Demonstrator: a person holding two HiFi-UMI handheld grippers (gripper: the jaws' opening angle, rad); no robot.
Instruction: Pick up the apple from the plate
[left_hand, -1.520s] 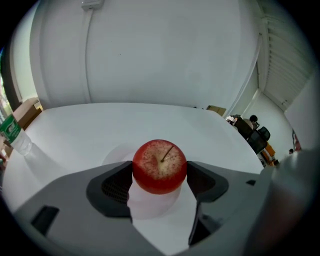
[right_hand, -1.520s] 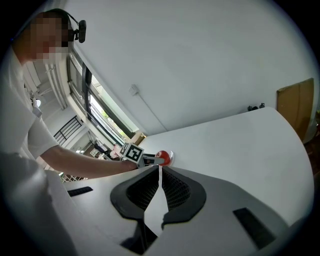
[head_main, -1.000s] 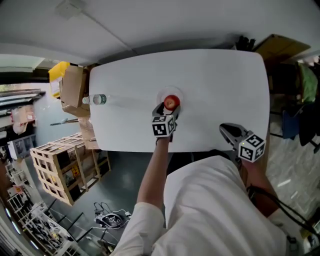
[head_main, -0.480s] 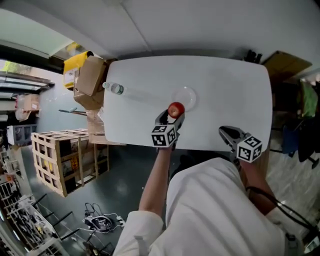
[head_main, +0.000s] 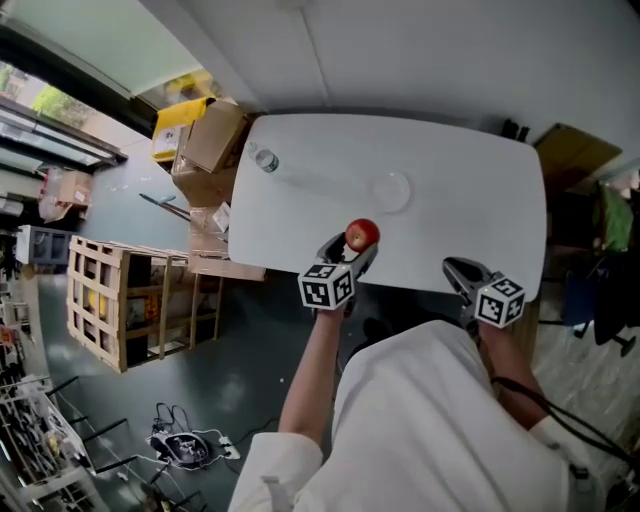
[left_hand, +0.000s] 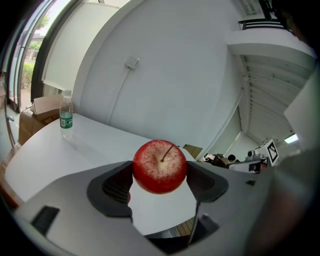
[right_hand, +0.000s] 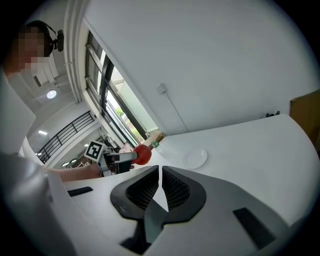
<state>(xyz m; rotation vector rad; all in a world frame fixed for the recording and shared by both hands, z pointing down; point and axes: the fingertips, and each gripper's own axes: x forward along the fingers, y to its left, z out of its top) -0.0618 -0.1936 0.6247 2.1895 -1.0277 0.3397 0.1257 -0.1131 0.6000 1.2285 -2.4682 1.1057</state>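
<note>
Within the left tool (left_hand: 160, 175), its view alone shows the apple (left_hand: 159, 165) stem-up.

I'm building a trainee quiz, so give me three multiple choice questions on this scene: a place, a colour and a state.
1. Where is the apple? A. On the plate. B. Between the jaws of the left gripper. C. Beside the bottle.
2. What colour is the bottle's label? A. Green. B. Blue. C. Yellow.
3. How are the jaws of the right gripper? A. Wide apart. B. Shut on the apple. C. Shut on nothing.
Answers: 1 B, both jaws press the apple while the plate lies bare; 2 A, a green band wraps it; 3 C, the jaws meet with nothing between.
</note>
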